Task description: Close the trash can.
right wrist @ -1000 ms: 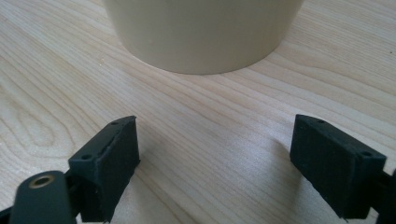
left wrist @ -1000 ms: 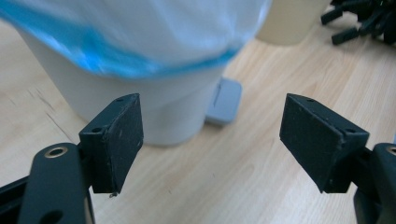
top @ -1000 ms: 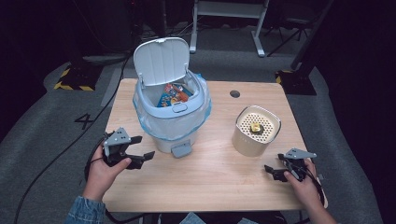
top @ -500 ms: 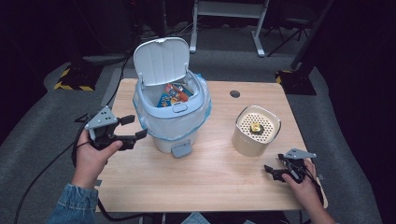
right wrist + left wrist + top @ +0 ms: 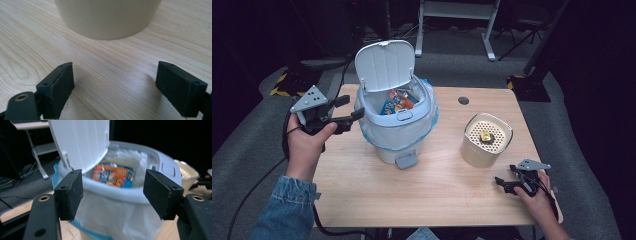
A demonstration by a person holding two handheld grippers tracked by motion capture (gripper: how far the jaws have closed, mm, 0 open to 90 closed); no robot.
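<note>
While the left hand-held gripper [image 5: 346, 111] hangs raised just beside the white pedal bin [image 5: 396, 131], its jaws have just been closing a little yet stand apart with nothing between them. That bin sits mid-worktop [image 5: 432, 200], lid [image 5: 385, 64] up, colourful packets [image 5: 394, 101] inside. Farther right, past the cream perforated canister [image 5: 486, 141], the right hand-held gripper [image 5: 507, 182] rests low on the worktop, jaws spread and empty.
</note>
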